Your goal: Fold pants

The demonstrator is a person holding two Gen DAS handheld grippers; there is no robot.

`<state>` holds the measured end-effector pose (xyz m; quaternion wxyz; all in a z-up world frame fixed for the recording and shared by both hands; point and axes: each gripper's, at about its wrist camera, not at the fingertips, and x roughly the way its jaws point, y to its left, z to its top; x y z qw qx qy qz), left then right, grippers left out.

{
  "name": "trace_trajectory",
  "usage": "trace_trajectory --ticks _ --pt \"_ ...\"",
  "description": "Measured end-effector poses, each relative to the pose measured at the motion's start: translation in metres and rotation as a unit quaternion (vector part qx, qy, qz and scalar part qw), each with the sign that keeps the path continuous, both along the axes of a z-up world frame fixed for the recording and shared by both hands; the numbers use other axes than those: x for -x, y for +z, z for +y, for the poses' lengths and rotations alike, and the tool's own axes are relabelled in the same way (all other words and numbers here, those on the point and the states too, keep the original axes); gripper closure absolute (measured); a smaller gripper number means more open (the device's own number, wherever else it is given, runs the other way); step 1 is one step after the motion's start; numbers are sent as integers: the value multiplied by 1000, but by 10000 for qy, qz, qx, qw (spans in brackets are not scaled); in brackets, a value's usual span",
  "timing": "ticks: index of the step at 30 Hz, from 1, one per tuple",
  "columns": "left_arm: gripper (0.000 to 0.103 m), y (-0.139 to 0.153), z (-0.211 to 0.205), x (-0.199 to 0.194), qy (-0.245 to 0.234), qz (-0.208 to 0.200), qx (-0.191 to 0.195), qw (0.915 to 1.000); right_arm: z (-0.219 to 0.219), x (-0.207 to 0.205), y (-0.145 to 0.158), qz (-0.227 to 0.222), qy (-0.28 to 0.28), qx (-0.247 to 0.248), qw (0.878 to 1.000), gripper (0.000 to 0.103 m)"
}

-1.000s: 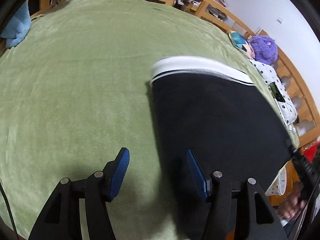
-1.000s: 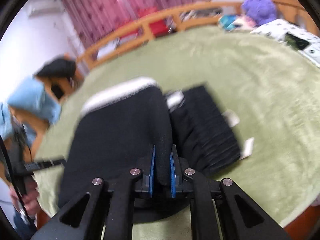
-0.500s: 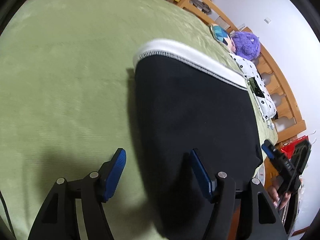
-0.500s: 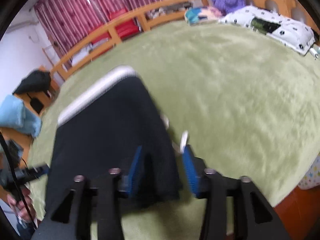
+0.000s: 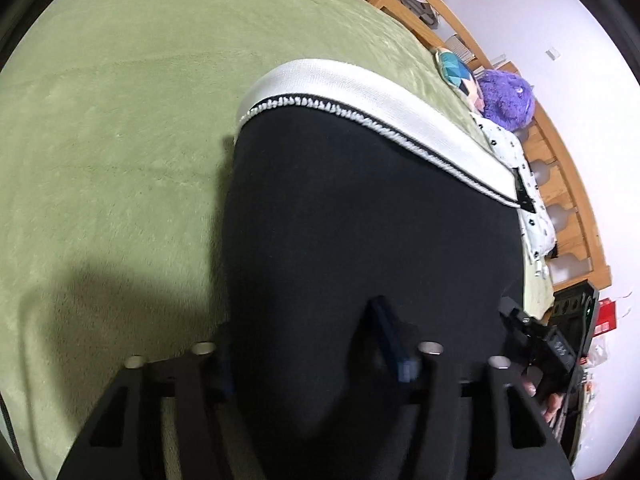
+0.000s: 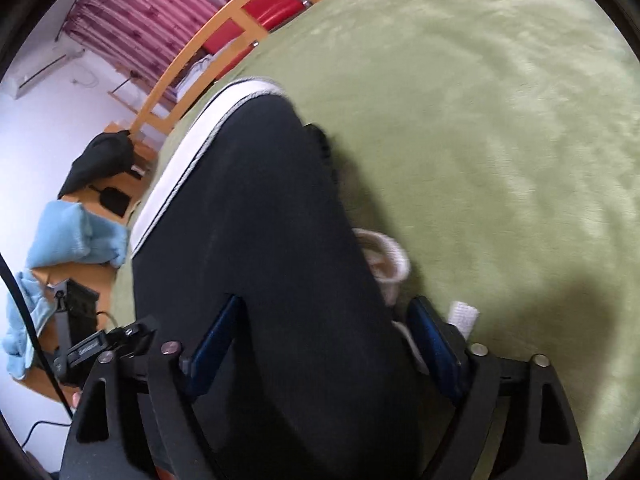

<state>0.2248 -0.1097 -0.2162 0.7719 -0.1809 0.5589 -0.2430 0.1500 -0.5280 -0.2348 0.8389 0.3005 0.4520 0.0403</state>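
Black pants with a white waistband lie folded on the green blanket. In the left wrist view my left gripper is open, its jaws astride the near left corner of the pants; the left finger is partly hidden by the cloth. In the right wrist view the pants run from the waistband down to my right gripper, which is open with the cloth's near edge between its jaws. A white drawstring pokes out at the right edge.
A wooden bed rail runs along the far side, with a purple plush toy and a spotted pillow. In the right wrist view a light blue towel and dark clothing lie on furniture at left.
My right gripper has opened and let go of the pants fold. Both grippers have moved closer and lower over the near edge of the pants, which now lie flat.
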Motion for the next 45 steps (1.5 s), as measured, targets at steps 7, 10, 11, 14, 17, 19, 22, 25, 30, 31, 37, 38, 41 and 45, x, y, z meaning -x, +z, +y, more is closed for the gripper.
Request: trace_trajectory --ticks 7,10,11,14,17,19,22,25,30,31,37,38,41,45 --pt "84 31 25 -9 -95 -202 529 9984 31 22 49 -585 -180 334 9976 72" --pt "85 51 46 -17 -25 -445 466 9979 53 17 65 -683 -153 169 9974 75" --pt "85 59 55 -21 24 -501 451 9977 62 13 67 -678 -115 74 9976 75" --pt "86 85 99 -36 197 -686 373 9968 94 -1 66 -653 53 -202 9976 76" --pt "85 104 136 -44 245 -978 -204 9947 134 -17 61 -689 325 -383 9964 76" --pt "85 97 157 -46 308 -889 -552 9940 167 -31 53 -566 540 -396 9961 76" --pt "75 60 175 -48 383 -374 -761 9957 197 -40 43 -366 645 75 9972 70" --pt "67 31 187 -37 798 -235 -1458 9858 204 -38 42 -35 731 790 9942 51" --pt "58 45 182 6 793 -716 -1484 9831 202 -5 83 -96 299 1815 9829 47" --pt "57 54 174 17 735 -940 -1683 9785 205 2 91 -232 247 1940 9804 47" --pt "42 67 150 62 312 -1694 -1901 9665 246 29 89 -708 616 2012 9750 51" --pt "42 59 147 64 263 -1597 -1951 9673 248 32 79 -614 654 2011 9755 52" --pt "40 37 149 70 342 -1450 -1973 9690 256 37 45 -262 497 2386 9695 52" --pt "40 37 162 75 500 -1263 -1639 9771 250 38 42 -116 409 2217 9742 52"
